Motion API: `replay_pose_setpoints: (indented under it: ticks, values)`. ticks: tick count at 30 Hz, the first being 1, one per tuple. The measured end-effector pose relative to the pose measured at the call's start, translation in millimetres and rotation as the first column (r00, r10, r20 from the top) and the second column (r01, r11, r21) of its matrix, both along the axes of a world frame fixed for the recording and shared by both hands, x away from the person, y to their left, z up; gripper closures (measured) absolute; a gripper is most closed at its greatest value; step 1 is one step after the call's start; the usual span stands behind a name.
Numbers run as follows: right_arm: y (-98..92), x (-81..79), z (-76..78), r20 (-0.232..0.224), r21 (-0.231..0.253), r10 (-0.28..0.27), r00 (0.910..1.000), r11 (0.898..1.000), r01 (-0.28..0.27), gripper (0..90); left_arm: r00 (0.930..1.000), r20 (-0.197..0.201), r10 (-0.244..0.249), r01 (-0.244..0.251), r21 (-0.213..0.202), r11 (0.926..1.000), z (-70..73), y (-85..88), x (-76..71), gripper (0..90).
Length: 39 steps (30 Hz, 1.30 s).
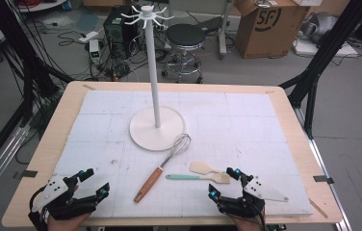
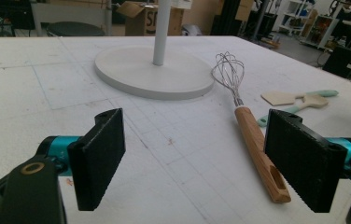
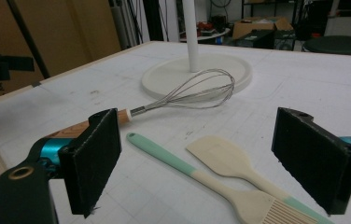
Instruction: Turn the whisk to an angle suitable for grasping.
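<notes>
Just in front of the white stand (image 1: pixel 156 126) lie the whisk (image 1: pixel 162 167) and two crossed spatulas (image 1: pixel 204 174), and the right gripper (image 1: pixel 222 185), jaws apart and empty like the left gripper (image 1: pixel 95 185), could pinch both spatulas together.

A black stool (image 1: pixel 184 36) and cardboard box (image 1: pixel 265 24) stand behind.

Stand base (image 1: pixel 157 129) taken as landmark, on the table (image 1: pixel 285 103). Whisk (image 1: pixel 162 166) lies just before it, its wire head touching the base edge. Two spatulas (image 1: pixel 203 174) are found before it, to the right.
</notes>
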State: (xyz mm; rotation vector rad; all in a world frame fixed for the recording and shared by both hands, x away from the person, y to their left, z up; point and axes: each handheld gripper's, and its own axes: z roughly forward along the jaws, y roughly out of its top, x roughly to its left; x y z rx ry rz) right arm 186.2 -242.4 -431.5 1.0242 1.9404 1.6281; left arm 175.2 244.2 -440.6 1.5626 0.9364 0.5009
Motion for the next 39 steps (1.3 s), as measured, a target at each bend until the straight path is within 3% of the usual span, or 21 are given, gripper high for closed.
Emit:
replay_pose_setpoints:
  ticks: [12,13,14,15,18,22,26,31,33,35,39]
  values:
    - [3.5,0.5,3.0,0.009,0.004,0.013,0.9999,1.0,-0.013,17.1,1.0,0.001,0.008,-0.008,0.008,0.9999,-0.3,0.9,-2.0,21.2]
    - [4.1,-0.1,4.1,0.009,0.005,0.016,0.9998,1.0,-0.016,22.7,1.0,0.0,0.01,-0.01,0.009,0.9999,-0.4,0.8,-2.4,21.2]
    - [4.1,-0.1,4.1,0.009,0.005,0.016,0.9998,1.0,-0.016,22.7,0.9999,-0.001,0.011,-0.011,0.012,0.9999,-0.4,0.8,-2.7,21.2]
    - [5.0,-1.1,6.9,0.003,0.016,0.03,0.9995,0.999,-0.03,43.7,0.9999,-0.003,0.013,-0.013,0.016,0.9998,-0.4,0.9,-3.3,21.2]
    - [9.2,-1.4,12.2,-0.022,-0.005,0.05,0.9985,0.999,-0.05,66.7,0.9998,0.003,0.019,-0.019,0.013,0.9997,0.2,1.6,-5.6,21.2]
    - [20.6,0.8,15.6,-0.048,-0.039,0.109,0.9928,0.993,-0.111,82.2,0.9997,0.004,0.025,-0.025,0.009,0.9996,0.3,3.9,-7.1,21.2]
    - [33.0,4.2,15.7,-0.092,-0.056,0.164,0.9822,0.984,-0.169,85.6,0.9997,0.017,0.021,-0.021,0.032,0.9993,2.6,5.7,-7.8,21.3]
    - [50.7,11.8,14.6,-0.163,-0.051,0.264,0.9508,0.96,-0.275,89.5,0.9995,0.021,0.024,-0.025,0.021,0.9995,4.5,8.1,-8.7,21.3]
    - [60.1,16.2,13.9,-0.195,-0.046,0.311,0.9301,0.944,-0.326,89.5,0.9995,0.019,0.025,-0.026,0.022,0.9994,4.2,8.2,-8.5,21.3]
    - [72.8,21.4,12.6,-0.24,-0.038,0.366,0.8993,0.922,-0.385,89.5,0.9995,0.017,0.025,-0.026,0.025,0.9994,3.5,7.8,-7.6,21.3]
    - [103.7,33.1,5.3,-0.341,-0.026,0.449,0.826,0.874,-0.486,89.5,0.9996,0.018,0.021,-0.022,0.026,0.9994,3.4,7.0,-7.6,21.3]
